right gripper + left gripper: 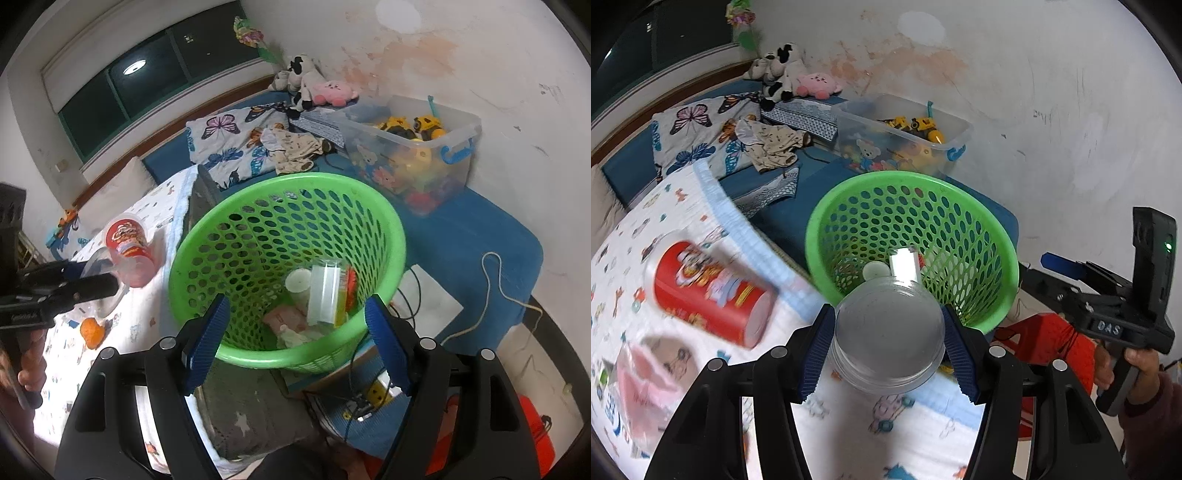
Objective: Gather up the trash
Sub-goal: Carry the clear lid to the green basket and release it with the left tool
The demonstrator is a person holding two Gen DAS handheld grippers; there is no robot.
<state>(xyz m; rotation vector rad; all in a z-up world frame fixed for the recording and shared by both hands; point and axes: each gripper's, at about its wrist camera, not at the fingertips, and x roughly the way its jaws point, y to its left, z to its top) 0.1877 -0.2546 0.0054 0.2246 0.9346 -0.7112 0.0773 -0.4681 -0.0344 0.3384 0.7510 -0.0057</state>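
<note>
While the left gripper (888, 343) clamps a clear plastic cup (886, 336) at lower centre, the right gripper (295, 339) gapes empty over the green basket (388, 221). Next, I'd guess: carry the cup over the rim, let go. Beyond lie a red can (709, 291), a patterned blanket (683, 206), and a toy bin (953, 129) against the stained wall (1052, 92).

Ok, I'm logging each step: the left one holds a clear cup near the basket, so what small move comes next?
Probably carry it forward over the green basket and open: the left hand-held gripper grips the clear plastic cup just short of the rim.
</note>
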